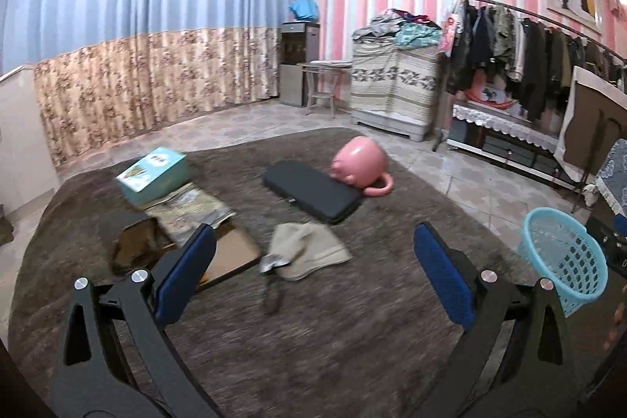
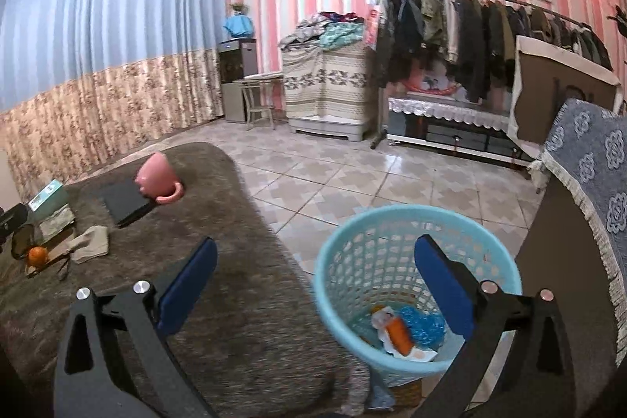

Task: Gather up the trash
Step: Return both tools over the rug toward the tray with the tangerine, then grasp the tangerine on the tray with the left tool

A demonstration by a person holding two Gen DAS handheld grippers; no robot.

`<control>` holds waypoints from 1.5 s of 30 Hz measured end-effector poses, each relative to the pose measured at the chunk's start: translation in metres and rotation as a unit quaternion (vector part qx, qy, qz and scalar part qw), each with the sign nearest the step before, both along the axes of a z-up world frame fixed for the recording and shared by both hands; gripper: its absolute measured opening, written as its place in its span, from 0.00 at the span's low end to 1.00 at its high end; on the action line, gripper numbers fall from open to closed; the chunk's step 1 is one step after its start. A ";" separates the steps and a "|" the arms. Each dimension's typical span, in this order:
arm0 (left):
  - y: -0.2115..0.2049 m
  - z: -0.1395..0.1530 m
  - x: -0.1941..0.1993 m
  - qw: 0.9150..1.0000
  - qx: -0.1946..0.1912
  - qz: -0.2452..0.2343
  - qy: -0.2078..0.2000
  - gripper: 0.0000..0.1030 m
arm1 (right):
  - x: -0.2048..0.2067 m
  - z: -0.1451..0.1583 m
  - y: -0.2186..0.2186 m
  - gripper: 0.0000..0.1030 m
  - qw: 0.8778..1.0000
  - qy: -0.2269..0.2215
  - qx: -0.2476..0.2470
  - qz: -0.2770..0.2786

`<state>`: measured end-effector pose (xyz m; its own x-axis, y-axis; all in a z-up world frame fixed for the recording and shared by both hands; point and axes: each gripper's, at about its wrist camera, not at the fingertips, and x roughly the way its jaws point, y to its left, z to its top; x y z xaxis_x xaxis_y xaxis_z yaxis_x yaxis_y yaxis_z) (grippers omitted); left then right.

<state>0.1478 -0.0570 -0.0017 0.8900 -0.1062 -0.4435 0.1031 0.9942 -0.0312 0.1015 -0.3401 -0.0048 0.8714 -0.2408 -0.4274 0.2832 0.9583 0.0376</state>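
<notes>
1. A small grey scrap (image 1: 270, 263) at the beige cloth (image 1: 309, 247) is too blurred to identify.
2. The blue basket (image 2: 352, 253) has its near wall hidden behind the right gripper (image 2: 315, 285); the trash (image 2: 407, 333) inside cannot be told apart.
3. The dark object (image 2: 9, 220) at the left edge is cut off.
4. The box's (image 1: 151, 173) print is unreadable.

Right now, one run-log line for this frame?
left gripper: open, empty | right gripper: open, empty, beside basket | basket: holds trash | rug: clutter remains
</notes>
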 end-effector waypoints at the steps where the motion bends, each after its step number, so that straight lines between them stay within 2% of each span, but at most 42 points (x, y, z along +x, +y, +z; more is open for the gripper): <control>1: 0.005 0.000 -0.002 1.000 0.001 0.004 0.000 0.95 | 0.000 0.000 0.003 0.96 1.000 0.000 -0.001 0.004; 9: 0.039 -0.005 -0.010 0.999 0.009 0.032 0.004 0.95 | 0.008 -0.004 0.025 0.96 0.999 0.009 -0.005 0.036; 23: 0.079 -0.018 -0.009 0.997 0.003 0.069 0.020 0.95 | 0.022 -0.006 0.044 0.96 0.998 0.014 -0.016 0.055; 37: 0.101 -0.038 0.001 0.995 0.001 0.096 0.039 0.95 | 0.045 -0.027 0.068 0.96 0.996 0.034 -0.031 0.082; 45: 0.124 -0.056 0.009 0.991 -0.003 0.122 0.058 0.95 | 0.071 -0.049 0.090 0.96 0.991 0.059 -0.030 0.117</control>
